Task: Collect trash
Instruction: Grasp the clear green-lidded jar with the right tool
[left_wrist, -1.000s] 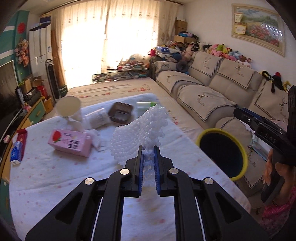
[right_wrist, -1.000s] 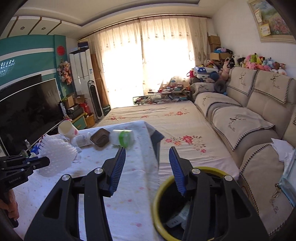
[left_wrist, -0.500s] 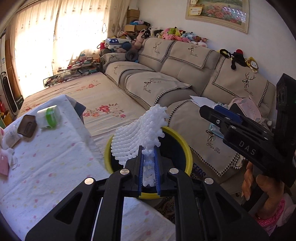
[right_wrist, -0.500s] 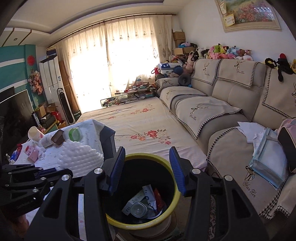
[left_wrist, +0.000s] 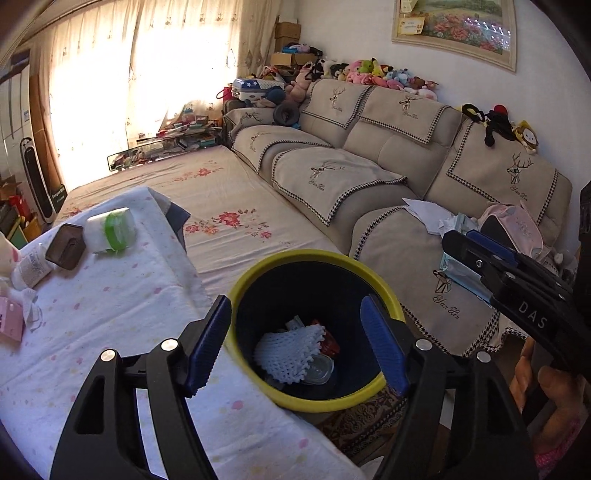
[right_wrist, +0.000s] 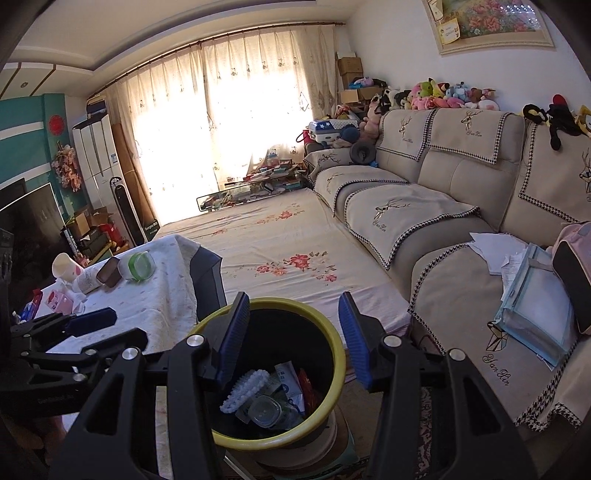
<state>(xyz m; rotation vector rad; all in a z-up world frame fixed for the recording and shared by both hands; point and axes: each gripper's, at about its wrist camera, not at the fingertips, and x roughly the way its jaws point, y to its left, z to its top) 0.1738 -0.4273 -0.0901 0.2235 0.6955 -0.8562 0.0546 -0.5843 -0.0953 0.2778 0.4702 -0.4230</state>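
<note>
Drop step looks done: left tool (left_wrist: 295, 343) has just sprung wide open, empty, foam net (left_wrist: 290, 350) lying in the bin (left_wrist: 321, 402). Right tool (right_wrist: 291, 339) half open, empty. Next, swing toward ten o'clock for the worktop (left_wrist: 110, 314) leftovers.

Plush toys (left_wrist: 373, 72) line the beige sofa (left_wrist: 369, 147) back.

bin (left_wrist: 384, 295) sitting between table (left_wrist: 110, 332) and sofa (left_wrist: 388, 236) | net (left_wrist: 288, 350) lying in bin | cup (right_wrist: 138, 266) lying on table
</note>
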